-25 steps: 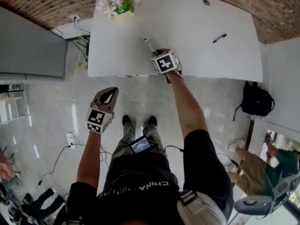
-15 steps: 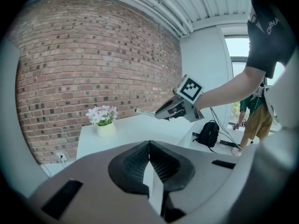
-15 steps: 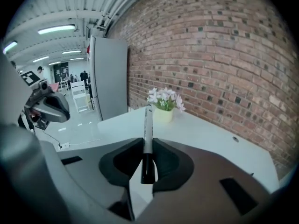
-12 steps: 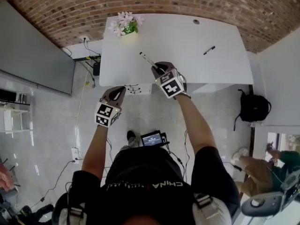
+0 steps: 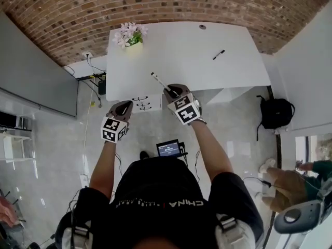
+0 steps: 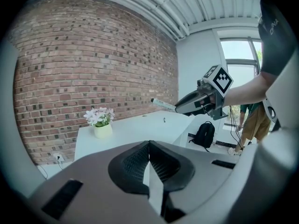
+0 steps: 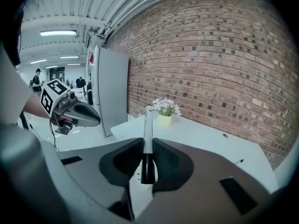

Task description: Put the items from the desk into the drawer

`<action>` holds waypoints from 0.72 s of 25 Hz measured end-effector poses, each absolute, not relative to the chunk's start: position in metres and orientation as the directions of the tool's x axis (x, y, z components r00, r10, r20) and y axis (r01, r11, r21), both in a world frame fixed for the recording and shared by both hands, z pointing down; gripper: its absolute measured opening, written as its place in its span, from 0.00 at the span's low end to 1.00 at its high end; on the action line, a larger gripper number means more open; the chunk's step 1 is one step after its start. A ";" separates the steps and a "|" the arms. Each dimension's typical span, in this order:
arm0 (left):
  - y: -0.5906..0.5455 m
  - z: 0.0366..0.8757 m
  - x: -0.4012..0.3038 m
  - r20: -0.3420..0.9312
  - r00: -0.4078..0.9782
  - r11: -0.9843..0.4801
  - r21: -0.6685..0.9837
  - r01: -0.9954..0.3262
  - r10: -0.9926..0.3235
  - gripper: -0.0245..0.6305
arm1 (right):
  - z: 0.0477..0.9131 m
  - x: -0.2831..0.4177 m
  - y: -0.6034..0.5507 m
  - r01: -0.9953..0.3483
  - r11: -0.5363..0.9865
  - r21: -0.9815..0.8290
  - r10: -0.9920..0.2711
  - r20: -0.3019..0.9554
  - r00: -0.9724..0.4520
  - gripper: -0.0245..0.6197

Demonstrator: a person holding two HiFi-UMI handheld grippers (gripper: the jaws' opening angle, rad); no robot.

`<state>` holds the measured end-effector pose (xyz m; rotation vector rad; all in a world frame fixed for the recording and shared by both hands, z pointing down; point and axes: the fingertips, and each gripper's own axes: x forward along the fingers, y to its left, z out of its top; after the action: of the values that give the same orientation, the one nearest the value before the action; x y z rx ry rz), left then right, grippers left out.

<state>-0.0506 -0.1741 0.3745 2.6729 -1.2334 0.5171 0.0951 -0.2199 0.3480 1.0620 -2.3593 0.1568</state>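
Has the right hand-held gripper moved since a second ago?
Yes. The right hand-held gripper, gripping the marker, pulled back toward the person; its cube now past the desk front edge.

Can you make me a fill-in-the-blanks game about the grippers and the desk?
The right gripper is shut on a marker; the left gripper is shut on ____. A black pen lies on the white ____. The wall behind the flower pot is made of ____. Missing words: nothing, desk, brick.
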 end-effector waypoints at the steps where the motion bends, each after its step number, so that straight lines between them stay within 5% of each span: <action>1: -0.173 0.371 -0.049 0.351 0.616 -0.654 0.014 -0.756 -0.705 0.05 | 0.347 0.097 -0.220 -0.727 0.677 0.110 -0.664 0.518 -0.540 0.15; 10: -0.167 0.390 -0.046 0.371 0.589 -0.608 0.076 -0.790 -0.718 0.05 | 0.351 0.099 -0.219 -0.709 0.700 0.081 -0.640 0.511 -0.573 0.15; 18: -0.167 0.451 -0.067 0.421 0.448 -0.424 0.156 -0.892 -0.788 0.06 | 0.386 0.091 -0.212 -0.653 0.757 0.030 -0.574 0.507 -0.643 0.15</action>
<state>-0.0665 -0.1671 0.4510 2.3483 -1.4269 0.4044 0.0907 -0.2117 0.3862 0.9242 -2.4569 0.2125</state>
